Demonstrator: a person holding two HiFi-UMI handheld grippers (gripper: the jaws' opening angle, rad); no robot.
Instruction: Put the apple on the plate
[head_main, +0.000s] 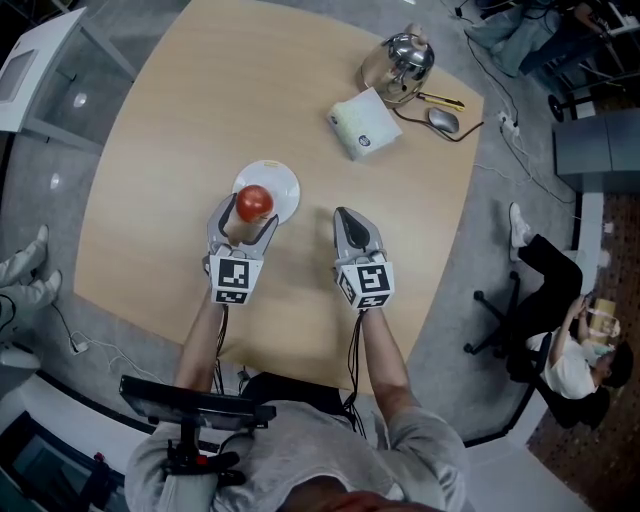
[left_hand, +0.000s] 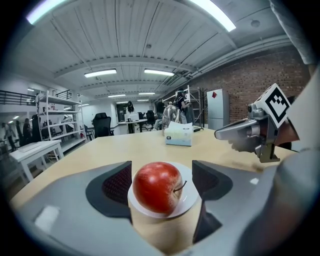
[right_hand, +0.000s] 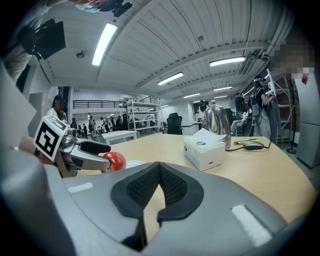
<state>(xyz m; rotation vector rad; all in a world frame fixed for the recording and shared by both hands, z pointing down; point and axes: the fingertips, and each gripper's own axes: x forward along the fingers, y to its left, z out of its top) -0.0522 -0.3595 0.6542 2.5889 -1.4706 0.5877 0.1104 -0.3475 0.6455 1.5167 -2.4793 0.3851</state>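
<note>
- L gripper (head_main: 247, 213): jaws apart, one on each side of apple (head_main: 254, 202); gap shows at one pad, no clamp.
- Apple sits on white plate (head_main: 283, 185), toward its near edge.
- R gripper (head_main: 349, 217): jaws together, nothing between; near plate, over tabletop (head_main: 190, 130).
- Tissue box (head_main: 365, 125) and kettle (head_main: 398, 62) at far side.

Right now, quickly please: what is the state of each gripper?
Left gripper: open; the apple sits on the plate between its jaws, with a gap on each side.
Right gripper: shut, holding nothing.
</note>
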